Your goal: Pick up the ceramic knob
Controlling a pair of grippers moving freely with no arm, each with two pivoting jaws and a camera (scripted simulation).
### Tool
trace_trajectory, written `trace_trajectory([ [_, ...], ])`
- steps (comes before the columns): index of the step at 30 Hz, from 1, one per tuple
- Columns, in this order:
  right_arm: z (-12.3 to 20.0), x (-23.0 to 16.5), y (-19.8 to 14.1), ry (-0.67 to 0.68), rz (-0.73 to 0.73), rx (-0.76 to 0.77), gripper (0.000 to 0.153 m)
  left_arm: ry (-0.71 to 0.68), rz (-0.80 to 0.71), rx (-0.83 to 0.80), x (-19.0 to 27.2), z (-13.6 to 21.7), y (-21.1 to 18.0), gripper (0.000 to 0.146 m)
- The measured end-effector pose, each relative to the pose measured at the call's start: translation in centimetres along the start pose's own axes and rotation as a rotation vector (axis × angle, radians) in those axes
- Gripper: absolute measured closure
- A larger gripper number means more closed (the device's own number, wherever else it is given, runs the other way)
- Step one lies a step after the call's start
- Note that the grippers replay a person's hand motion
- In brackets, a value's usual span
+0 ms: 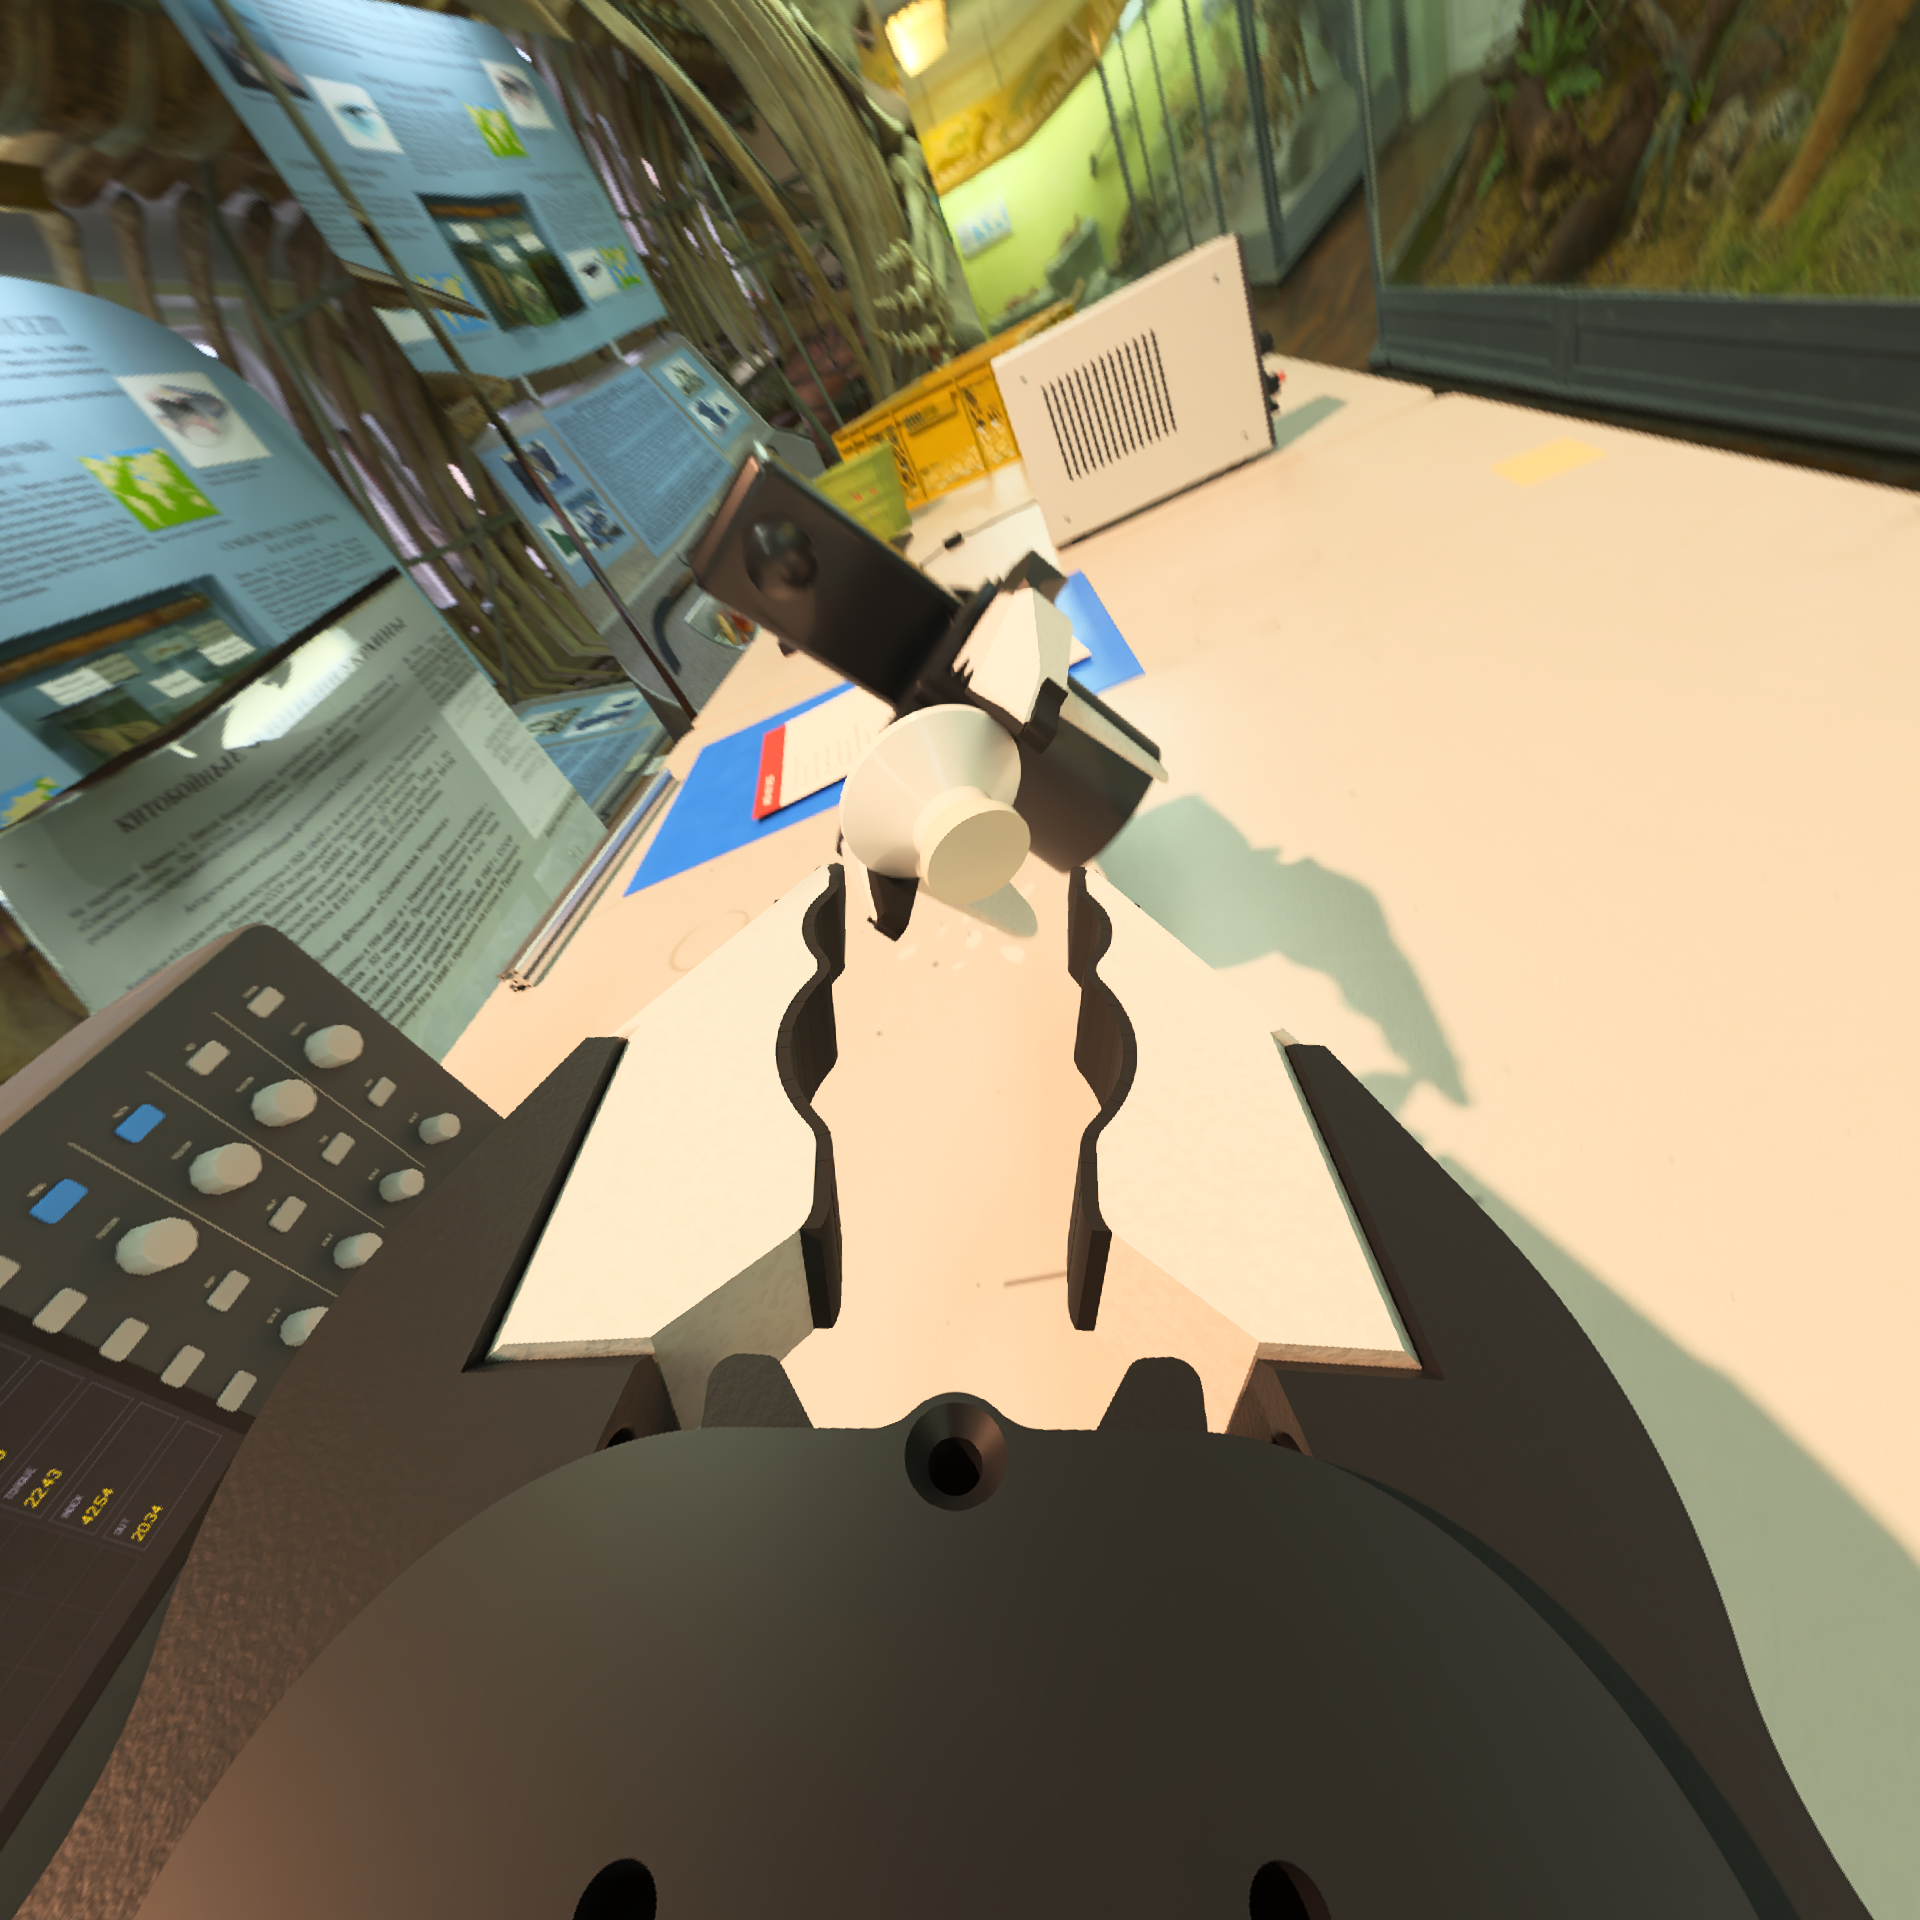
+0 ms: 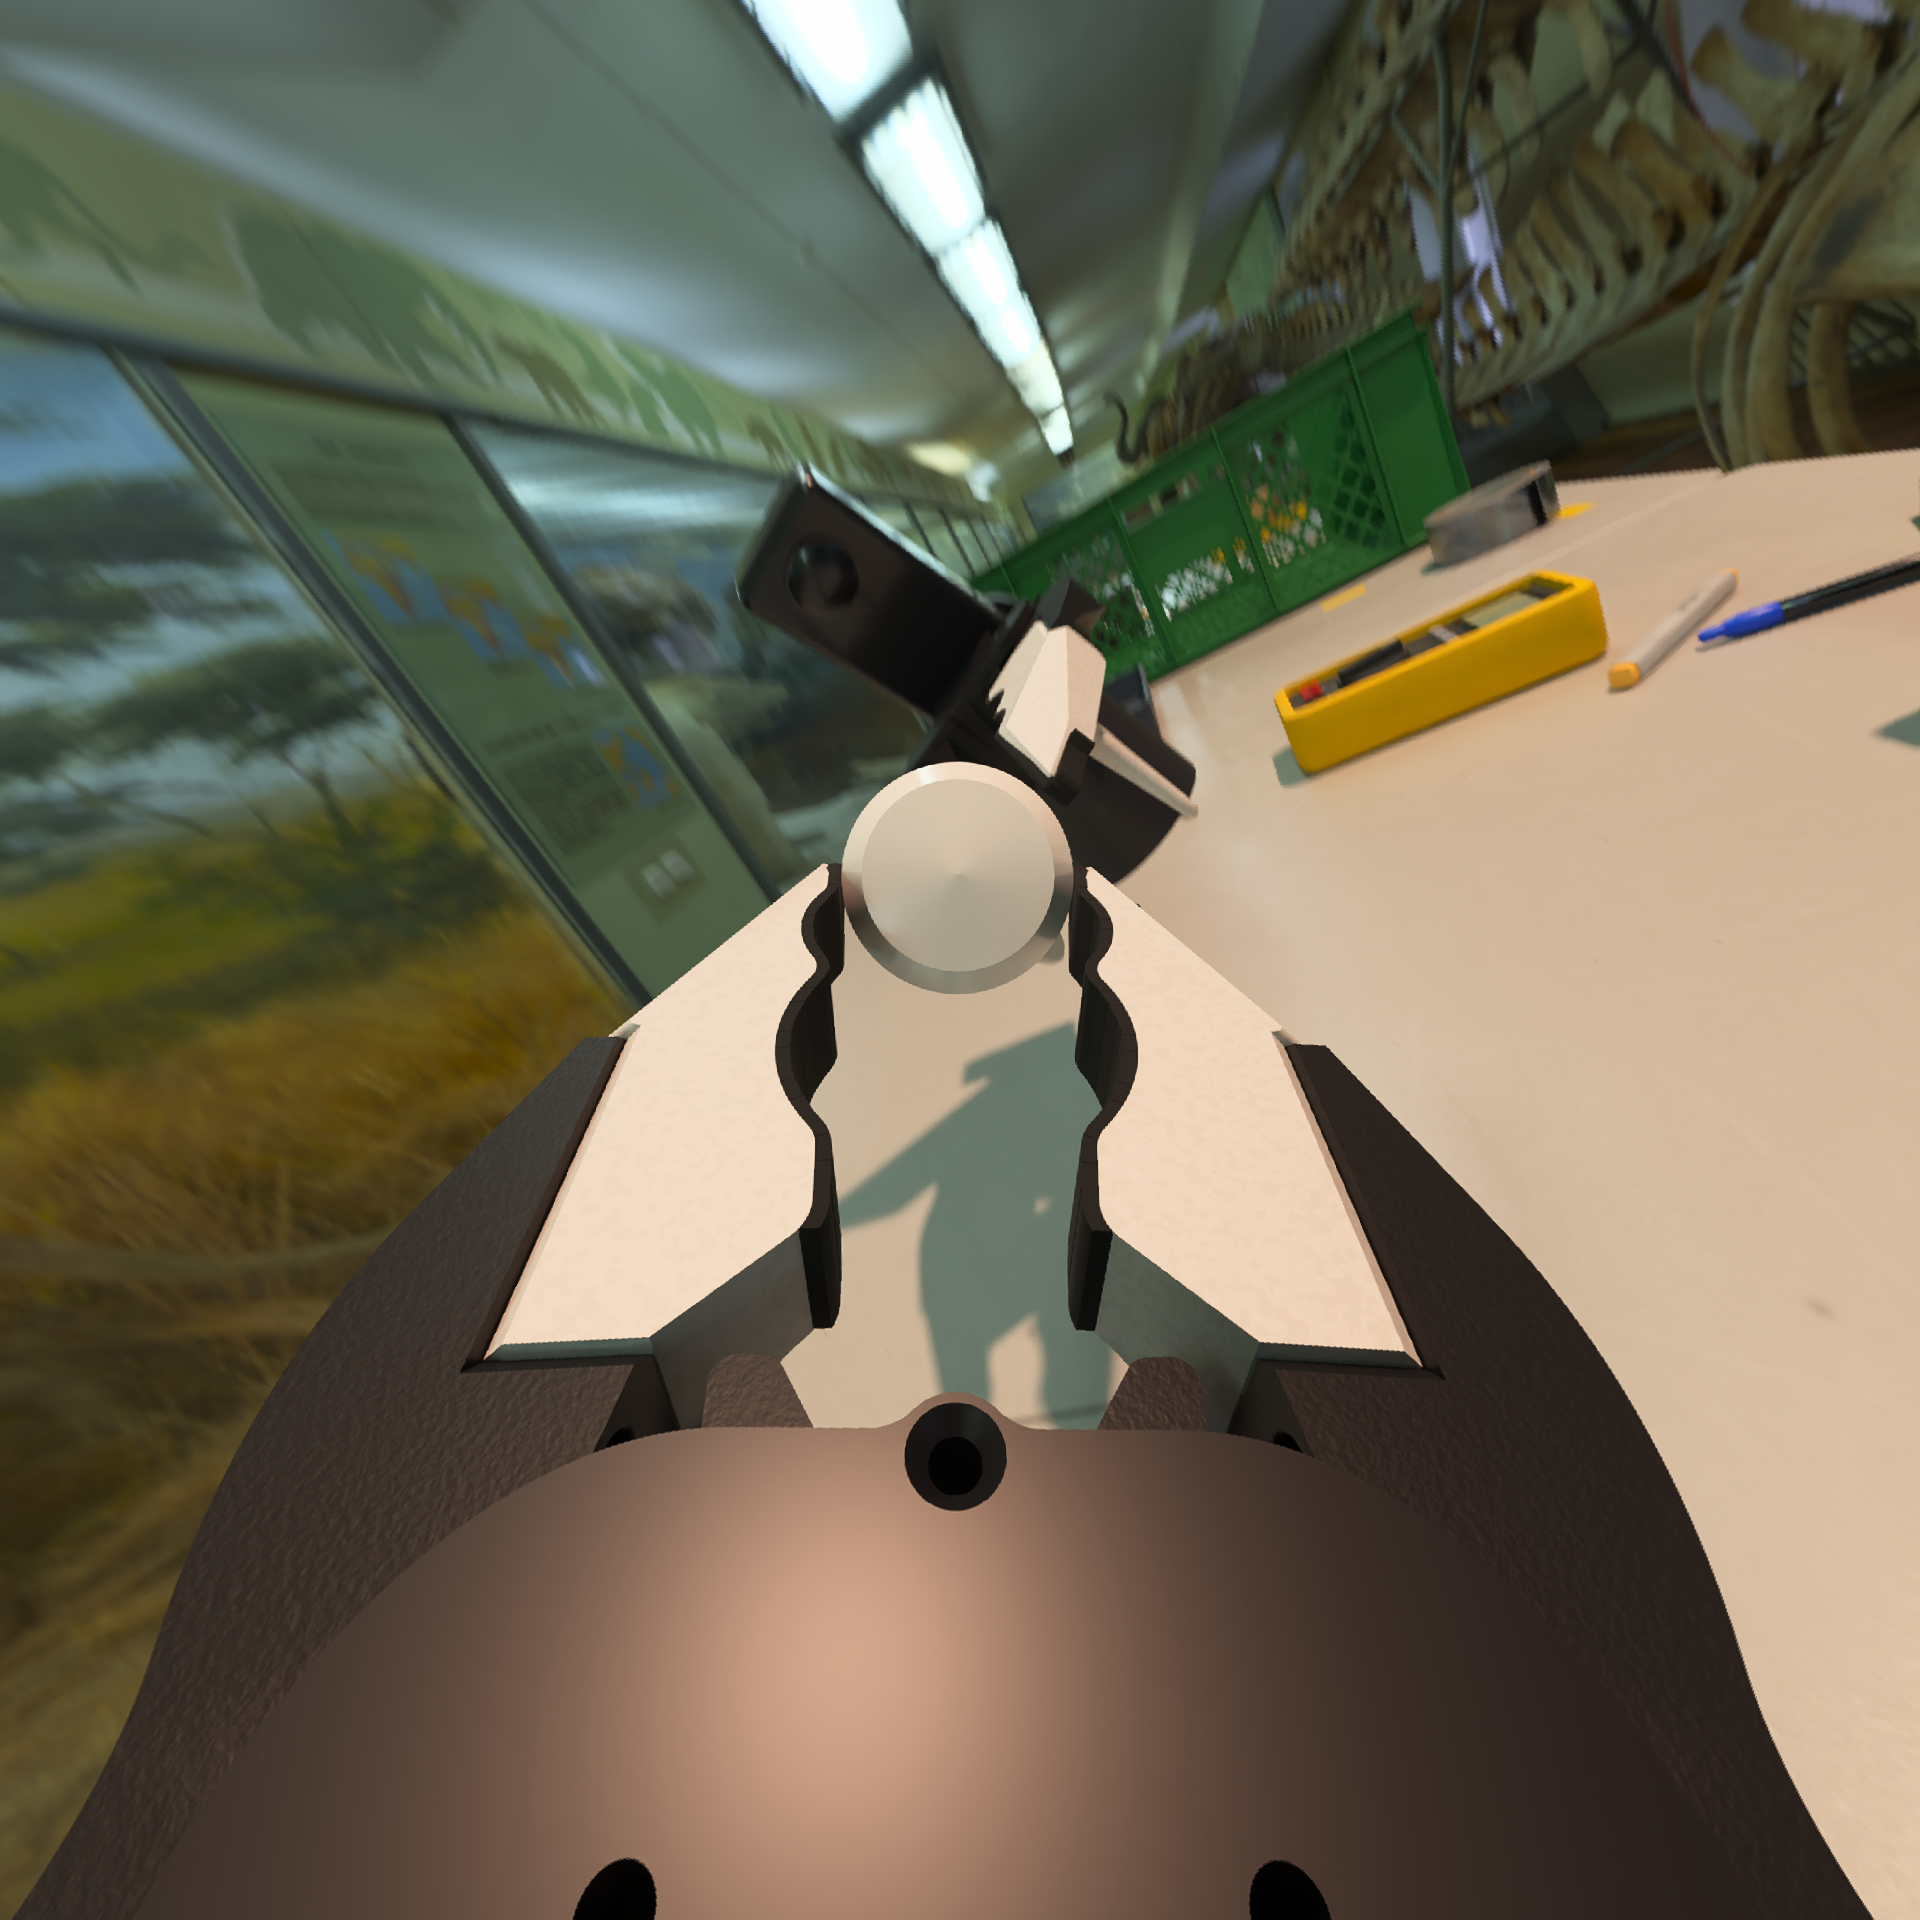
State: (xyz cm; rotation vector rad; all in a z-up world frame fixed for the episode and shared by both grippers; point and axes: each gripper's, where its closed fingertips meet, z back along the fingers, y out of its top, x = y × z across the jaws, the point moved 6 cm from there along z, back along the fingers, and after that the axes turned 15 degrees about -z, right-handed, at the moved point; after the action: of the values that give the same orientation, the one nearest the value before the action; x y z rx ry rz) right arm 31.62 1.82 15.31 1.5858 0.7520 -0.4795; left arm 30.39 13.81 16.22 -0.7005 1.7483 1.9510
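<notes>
Ceramic knob (image 2: 956, 878), frame centre: clamped at right gripper (image 2: 956, 914) fingertips, apparently lifted clear of table (image 2: 1455, 1039). Left gripper (image 1: 956, 894): open, empty.

The left wrist view looks forward along its own claw (image 1: 956, 894), tilted downward over the pale tabletop (image 1: 1507, 831), with an instrument panel (image 1: 197, 1195) close at its left edge and a white vented box (image 1: 1132, 426) far ahead. The right wrist view looks along its claw (image 2: 956, 904) from low over the tabletop (image 2: 1558, 1039), rolled so the surface slopes up to the right; a yellow case (image 2: 1444, 665) and a green crate (image 2: 1247, 520) lie ahead. Both cameras sit very near the ceramic knob (image 1: 935, 810) (image 2: 956, 883) and face each other: each shows the opposite claw just beyond it, the only shared ground.
</notes>
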Motion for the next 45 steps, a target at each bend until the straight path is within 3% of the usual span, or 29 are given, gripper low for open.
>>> trace_trajectory([
  [3,0.1,0.1,-0.6,-0.055,0.043,-0.075,0.109,-0.057,-0.05,-0.046,0.6,-0.1,-0.5,0.103],
  [8,0.4,0.9,-1.5,-0.066,-0.005,-0.086,0.109,-0.093,-0.105,-0.098,1.4,-0.8,-1.0,0.103],
  [17,0.3,0.6,-2.1,0.06,-0.087,-0.114,0.109,-0.107,-0.071,0.01,2.0,-0.8,-0.7,0.103],
  [21,0.3,0.8,-2.0,0.024,-0.051,-0.114,0.109,-0.088,-0.075,-0.007,1.9,-0.9,-0.9,0.103],
  [23,0.5,1.2,-1.7,-0.039,-0.019,-0.111,0.109,-0.073,-0.044,-0.046,1.6,-1.0,-1.6,0.103],
  [25,1.1,2.0,-1.2,-0.173,0.076,-0.114,0.109,-0.064,0.089,-0.101,0.8,-0.7,-3.1,0.099],
  [28,3.0,4.2,-0.5,-0.529,0.303,-0.144,0.109,0.011,0.316,-0.232,-1.7,0.7,-6.7,0.078],
  [31,4.6,6.5,-0.9,-0.82,0.463,-0.176,0.109,0.138,0.402,-0.382,-4.3,2.8,-10.9,0.074],
  [34,4.1,7.8,-1.9,-0.926,0.496,-0.227,0.109,0.122,0.463,-0.547,-5.3,3.7,-14.3,0.054],
  [37,2.8,8.8,-2.4,-1.033,0.575,-0.291,0.109,0.036,0.511,-0.584,-5.8,3.3,-16.0,0.036],
  [41,1.7,10.3,-2.5,-1.113,0.555,-0.334,0.109,-0.127,0.574,-0.577,-5.8,2.4,-17.5,0.026],
  [45,2.3,10.9,-2.5,-1.165,0.523,-0.328,0.109,-0.147,0.466,-0.654,-4.5,1.5,-17.9,0.023],
])
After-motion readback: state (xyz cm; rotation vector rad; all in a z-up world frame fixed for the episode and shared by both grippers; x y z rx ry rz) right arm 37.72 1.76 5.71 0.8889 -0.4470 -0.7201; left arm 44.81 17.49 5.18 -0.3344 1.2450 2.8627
